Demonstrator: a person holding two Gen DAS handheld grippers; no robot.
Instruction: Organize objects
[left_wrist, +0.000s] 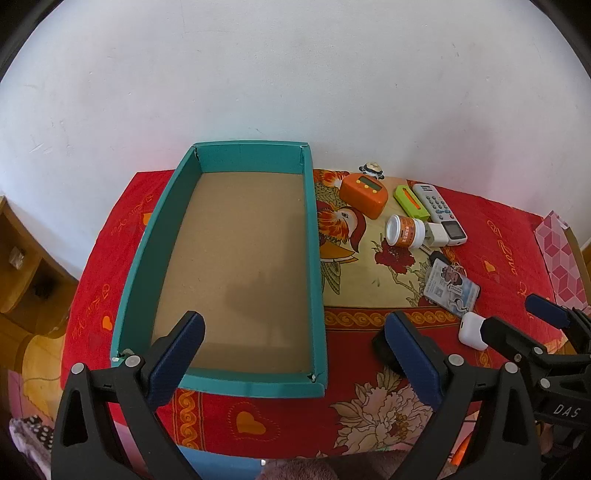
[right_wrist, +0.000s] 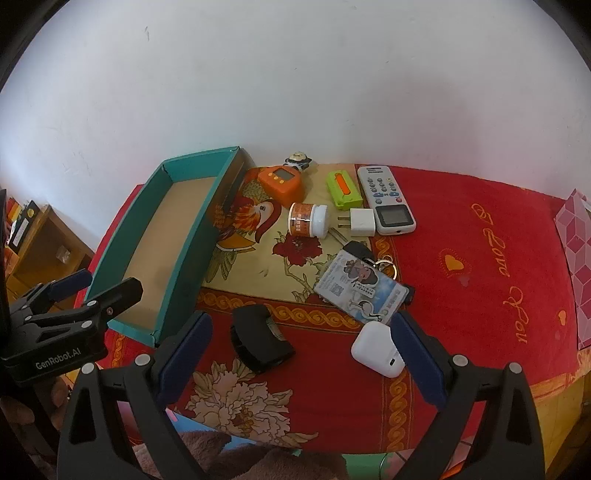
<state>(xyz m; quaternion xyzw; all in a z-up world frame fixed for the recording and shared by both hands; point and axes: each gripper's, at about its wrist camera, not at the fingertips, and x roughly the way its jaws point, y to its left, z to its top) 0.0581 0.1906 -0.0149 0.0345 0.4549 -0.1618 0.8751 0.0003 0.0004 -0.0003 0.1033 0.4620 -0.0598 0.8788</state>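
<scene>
A: Teal box (left_wrist: 314, 258) first, the biggest piece: it lies on the red flowered cloth (right_wrist: 480, 240), lengthwise toward the white wall (left_wrist: 295, 74), its brown floor bare. In the left wrist view it fills the middle from 6 to 12 o'clock.

B: And the loose things?

A: All off its right wall, about 2 o'clock in that view. The white remote (right_wrist: 388, 195) lies flat, farthest right. The orange timer (right_wrist: 282, 184) sits nearest the box, with a small figurine (right_wrist: 298, 159) behind it by the wall. The green case (right_wrist: 343, 188) lies between timer and remote.

B: Nearer the camera?

A: The card holder (right_wrist: 360, 291) with its key ring, at 12 o'clock in the right wrist view. The jar (right_wrist: 308, 219) lies on its side just left of the white plug (right_wrist: 360, 221), which touches the remote's near end. The black clip-like piece (right_wrist: 258, 339) sits at 11 o'clock; I cannot tell what it is. The white earbud case (right_wrist: 376, 350) sits at 1 o'clock.

B: The tongs?

A: The left gripper (left_wrist: 293, 350) hangs with jaws wide apart, one finger over the box's near end, nothing between. The right gripper (right_wrist: 299, 350) is spread wide too, the black piece and the earbud case lying between its fingers below, neither visibly pressed.
</scene>
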